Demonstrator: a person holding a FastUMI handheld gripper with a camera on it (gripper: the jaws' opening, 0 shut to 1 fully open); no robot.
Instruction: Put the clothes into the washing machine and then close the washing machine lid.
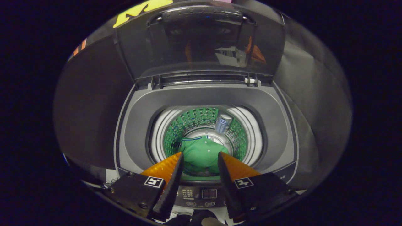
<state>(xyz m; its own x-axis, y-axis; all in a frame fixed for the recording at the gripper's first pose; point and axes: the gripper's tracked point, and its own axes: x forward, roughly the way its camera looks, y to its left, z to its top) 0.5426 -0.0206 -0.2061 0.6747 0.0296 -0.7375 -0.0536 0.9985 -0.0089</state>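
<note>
1. The gripper (199, 154) is hovering over the front rim of the washing machine (207, 94), its two fingers (171, 163) spread apart with nothing between the pads; the claw is empty and open, pointing down into the opening.

2. The green garment (201, 153) is lying at the bottom of the drum (188, 122), beyond the fingertips and framed by the gap between them. It is resting crumpled on the drum floor, which suggests the loading part of the task is already done for this piece.

3. The drum's perforated wall is showing green, apparently picking up the garment's colour. A small ribbed cylinder (223, 124) is sitting against the far side of the drum wall, apart from the garment; what it is for cannot be told.

4. The washing machine lid (201, 40) is standing upright behind the opening, hinged at the back edge and leaning slightly away. It is giving free access to the drum, and its top edge is lying well beyond the fingers.

5. The control panel (201, 194) is running along the front edge, just beneath the fingers.

6. Judged step: with the garment inside and the lid still raised, closing the lid remains. That is likely calling for a reach up and over the opening to the lid's upper edge, then a pull forward and down.
</note>
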